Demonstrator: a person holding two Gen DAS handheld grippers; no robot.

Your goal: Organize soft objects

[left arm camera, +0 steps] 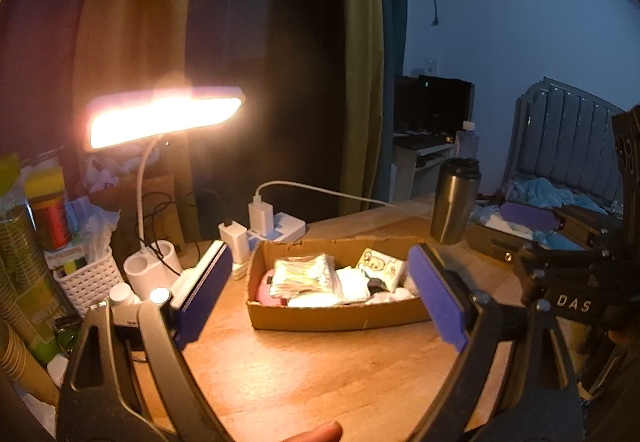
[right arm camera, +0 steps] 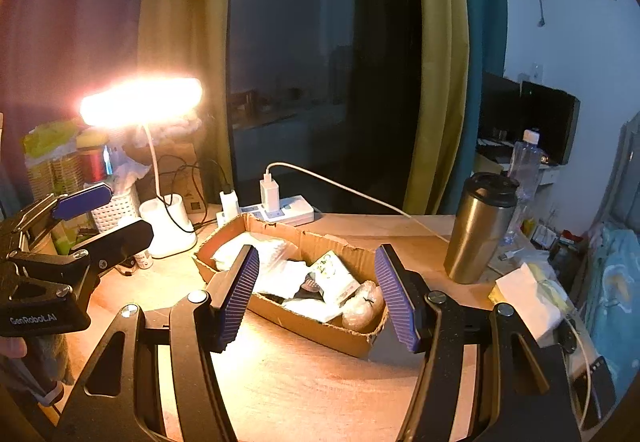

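The cardboard box (right arm camera: 320, 282) of soft packets sits on the table (right arm camera: 304, 382), long axis running left-right. Both hand-held grippers hover before it, spread and holding nothing: right hand-held gripper (right arm camera: 316, 294) nearer, left hand-held gripper (left arm camera: 320, 294) slightly back.

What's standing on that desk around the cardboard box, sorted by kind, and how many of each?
Phone chargers in the power strip: 2
Steel tumbler: 1
Water bottle: 1
Desk lamp: 1
White basket: 1
Total: 6
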